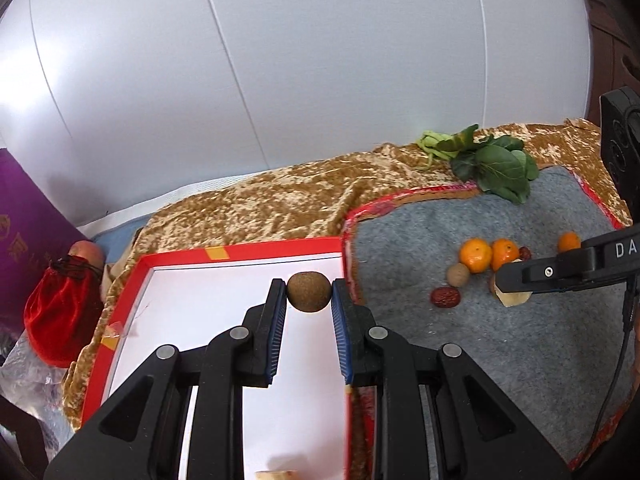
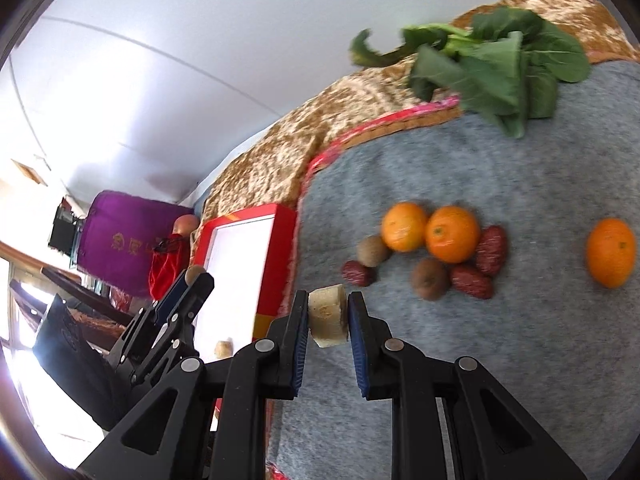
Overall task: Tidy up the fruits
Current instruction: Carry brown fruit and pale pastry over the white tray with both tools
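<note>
In the left wrist view my left gripper [image 1: 309,286] is shut on a brown kiwi [image 1: 309,294], held above the far end of the red-rimmed white tray [image 1: 240,254]. In the right wrist view my right gripper [image 2: 328,300] is shut on a pale beige cut chunk [image 2: 327,318], over the grey mat [image 2: 520,360] beside the tray's right wall [image 2: 280,248]. On the mat lie three oranges [image 2: 452,234], two more kiwis [image 2: 430,279] and three red dates [image 2: 471,281]. A pale piece [image 2: 224,348] lies in the tray.
Leafy greens [image 1: 492,164] lie at the mat's far edge. A red pouch [image 1: 60,316] and a purple box [image 1: 28,216] stand left of the tray, on a gold patterned cloth [image 1: 280,200]. A white wall rises behind.
</note>
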`<control>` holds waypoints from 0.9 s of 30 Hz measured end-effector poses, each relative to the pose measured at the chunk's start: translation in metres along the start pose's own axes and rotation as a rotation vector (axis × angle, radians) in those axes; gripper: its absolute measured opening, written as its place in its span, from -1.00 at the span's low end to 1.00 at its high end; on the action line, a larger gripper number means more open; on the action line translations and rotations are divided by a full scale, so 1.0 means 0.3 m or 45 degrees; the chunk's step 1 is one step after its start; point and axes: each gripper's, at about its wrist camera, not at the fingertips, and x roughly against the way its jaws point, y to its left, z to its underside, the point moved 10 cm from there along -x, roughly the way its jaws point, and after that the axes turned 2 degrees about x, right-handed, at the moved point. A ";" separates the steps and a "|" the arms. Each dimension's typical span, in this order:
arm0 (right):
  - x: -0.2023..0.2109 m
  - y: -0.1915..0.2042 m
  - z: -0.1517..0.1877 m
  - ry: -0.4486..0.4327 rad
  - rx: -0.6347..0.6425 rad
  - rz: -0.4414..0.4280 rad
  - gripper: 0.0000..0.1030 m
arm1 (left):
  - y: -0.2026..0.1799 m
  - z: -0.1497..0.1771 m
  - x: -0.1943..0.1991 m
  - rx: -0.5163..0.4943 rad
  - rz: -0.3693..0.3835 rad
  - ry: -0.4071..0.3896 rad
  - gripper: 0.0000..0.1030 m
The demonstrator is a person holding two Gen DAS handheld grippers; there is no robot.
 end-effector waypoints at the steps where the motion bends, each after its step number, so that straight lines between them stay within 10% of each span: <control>1: -0.008 0.013 0.005 0.005 0.006 -0.009 -0.62 | 0.021 0.003 0.000 0.012 -0.007 0.005 -0.60; 15: -0.145 0.324 0.124 0.021 0.293 -0.175 -0.62 | 0.252 0.139 -0.074 0.259 -0.049 0.204 -0.60; 27: -0.291 0.404 0.296 0.155 0.494 -0.094 -0.62 | 0.277 0.231 -0.150 0.319 -0.047 0.352 -0.60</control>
